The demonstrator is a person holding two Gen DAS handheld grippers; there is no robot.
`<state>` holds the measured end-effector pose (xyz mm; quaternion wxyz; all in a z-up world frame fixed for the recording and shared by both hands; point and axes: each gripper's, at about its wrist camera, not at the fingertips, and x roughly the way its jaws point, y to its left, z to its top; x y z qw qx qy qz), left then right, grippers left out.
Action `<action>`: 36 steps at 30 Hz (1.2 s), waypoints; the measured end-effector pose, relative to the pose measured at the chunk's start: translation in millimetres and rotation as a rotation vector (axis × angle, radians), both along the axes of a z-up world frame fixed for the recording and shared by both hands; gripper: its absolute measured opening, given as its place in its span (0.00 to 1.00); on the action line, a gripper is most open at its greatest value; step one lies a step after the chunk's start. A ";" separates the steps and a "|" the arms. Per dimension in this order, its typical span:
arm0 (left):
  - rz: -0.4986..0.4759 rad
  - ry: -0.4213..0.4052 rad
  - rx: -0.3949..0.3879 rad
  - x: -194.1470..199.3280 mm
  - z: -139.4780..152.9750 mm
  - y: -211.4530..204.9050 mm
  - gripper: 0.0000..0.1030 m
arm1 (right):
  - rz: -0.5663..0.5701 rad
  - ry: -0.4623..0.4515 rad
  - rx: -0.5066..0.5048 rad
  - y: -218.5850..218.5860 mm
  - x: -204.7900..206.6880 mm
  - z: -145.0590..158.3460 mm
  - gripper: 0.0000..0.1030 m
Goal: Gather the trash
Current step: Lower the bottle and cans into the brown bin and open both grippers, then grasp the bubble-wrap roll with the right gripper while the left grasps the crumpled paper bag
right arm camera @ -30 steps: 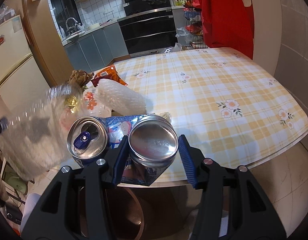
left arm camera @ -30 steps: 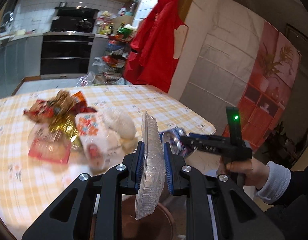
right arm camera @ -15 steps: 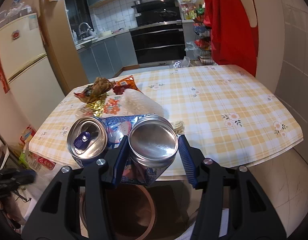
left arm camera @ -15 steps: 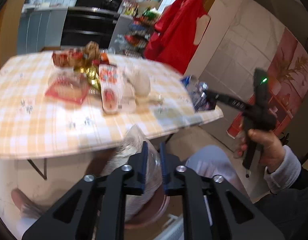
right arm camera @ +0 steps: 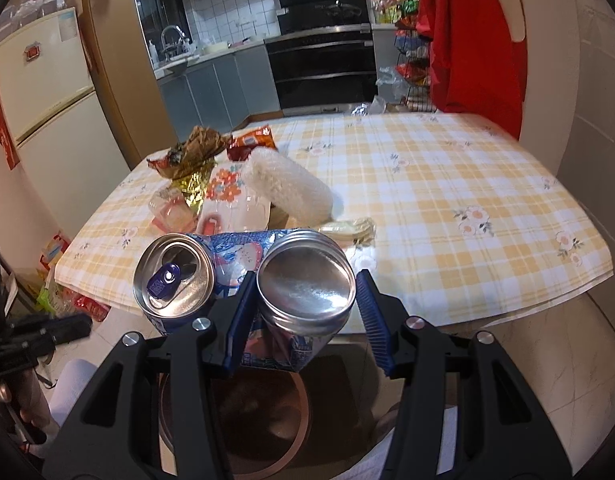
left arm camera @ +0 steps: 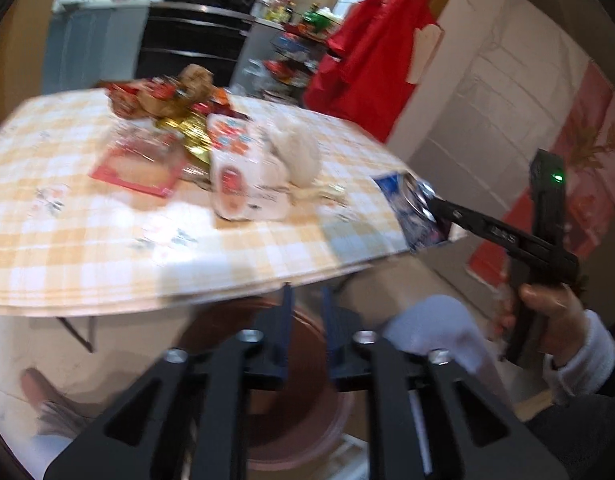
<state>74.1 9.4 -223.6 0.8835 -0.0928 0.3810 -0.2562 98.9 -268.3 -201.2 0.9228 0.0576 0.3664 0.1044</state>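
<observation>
1. Bin below the right gripper: the round brown-rimmed waste bin sits directly under and just ahead of its fingertips, on the floor below the table edge.
2. The right gripper is clamped on a crushed drink can, folded so that its base faces the camera between the blue pads while its opened top sticks out to the gripper's left. The can's long axis therefore runs across the jaws, not along them.
3. The left gripper has just been opening, and in its blurred wrist view nothing shows between its blue pads; they stand apart and empty over the same bin.
4. From the left gripper, the can and the right gripper lie up and to the right, at table height.
5. The coming move, as I judge it, is a release of the can: the right gripper is the one carrying it and already hangs over the bin mouth, so parting the jaws should drop it in.
6. Ahead of both grippers, on the checked tablecloth, more trash waits: snack wrappers, a gold foil piece, a white foam sleeve and a clear plastic tray.
</observation>
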 end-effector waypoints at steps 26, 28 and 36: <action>0.383 -0.158 0.070 -34.2 18.7 80.2 0.94 | 0.212 0.120 -0.104 87.1 -7.6 -28.0 0.75; 0.396 -0.151 0.067 -33.7 17.2 83.2 0.94 | 0.196 0.117 -0.112 84.7 -6.6 -27.0 0.84; 0.415 -0.131 0.073 -29.1 10.9 84.5 0.94 | 0.131 0.104 -0.115 64.8 -0.6 -28.4 0.91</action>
